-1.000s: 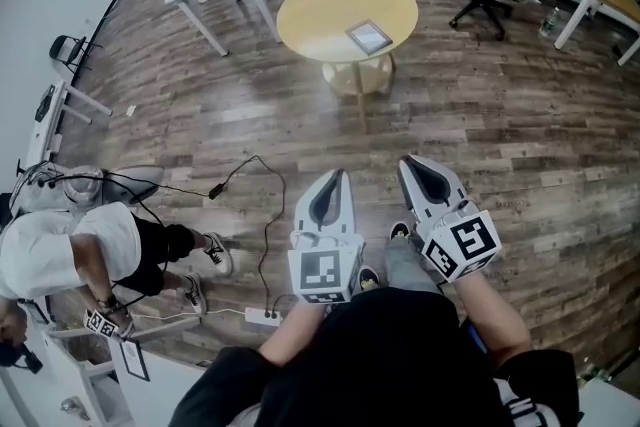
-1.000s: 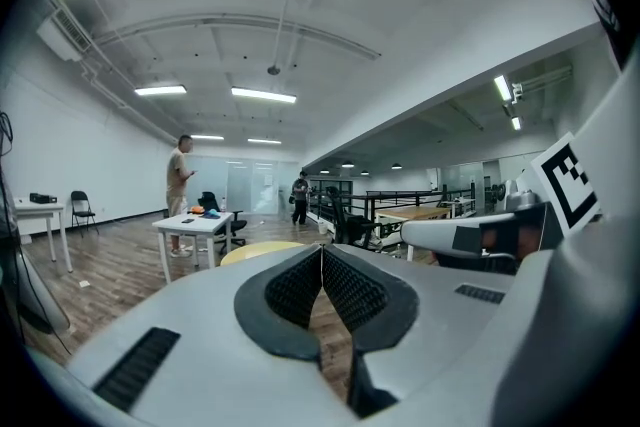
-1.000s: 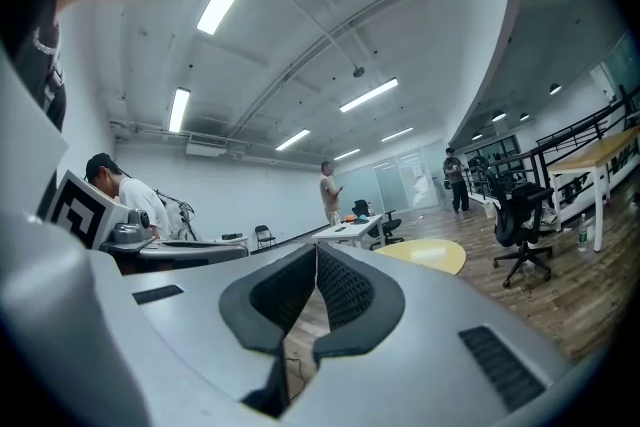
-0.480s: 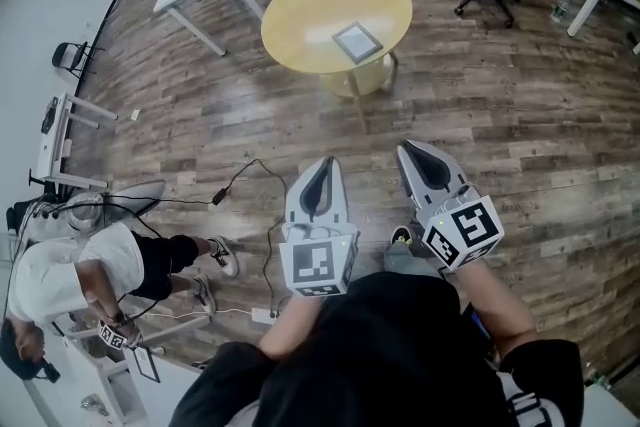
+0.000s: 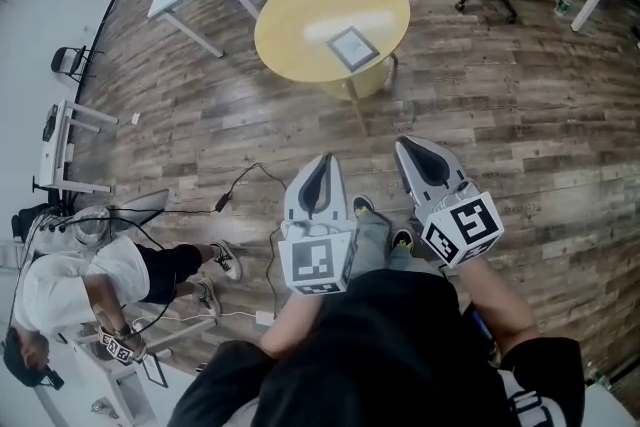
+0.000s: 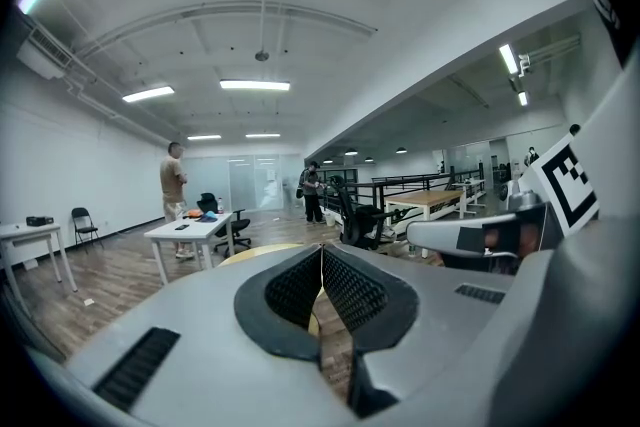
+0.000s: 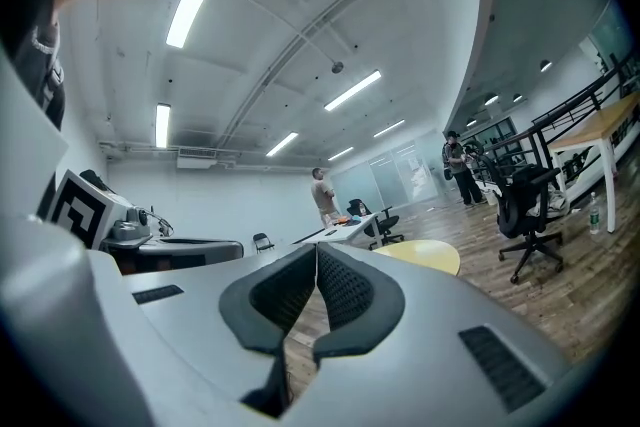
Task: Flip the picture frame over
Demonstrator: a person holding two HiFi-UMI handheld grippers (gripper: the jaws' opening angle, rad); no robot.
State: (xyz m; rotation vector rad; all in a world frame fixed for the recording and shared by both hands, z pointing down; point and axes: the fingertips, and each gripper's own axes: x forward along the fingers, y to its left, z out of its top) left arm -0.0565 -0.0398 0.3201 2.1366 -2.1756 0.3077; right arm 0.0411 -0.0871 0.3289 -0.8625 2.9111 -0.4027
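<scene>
Round table point(image 5: 300, 25) and picture frame point(image 5: 351, 47) slightly nearer, leftward.

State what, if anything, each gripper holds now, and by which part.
Nothing is held. The left gripper and the right gripper are both shut and empty; the picture frame lies untouched on the round table ahead.

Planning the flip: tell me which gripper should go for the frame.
Right, narrowly. Both are shut, empty and short of the table; the right gripper reaches slightly nearer the frame than the left gripper, and the frame lies on the table's right half.
</scene>
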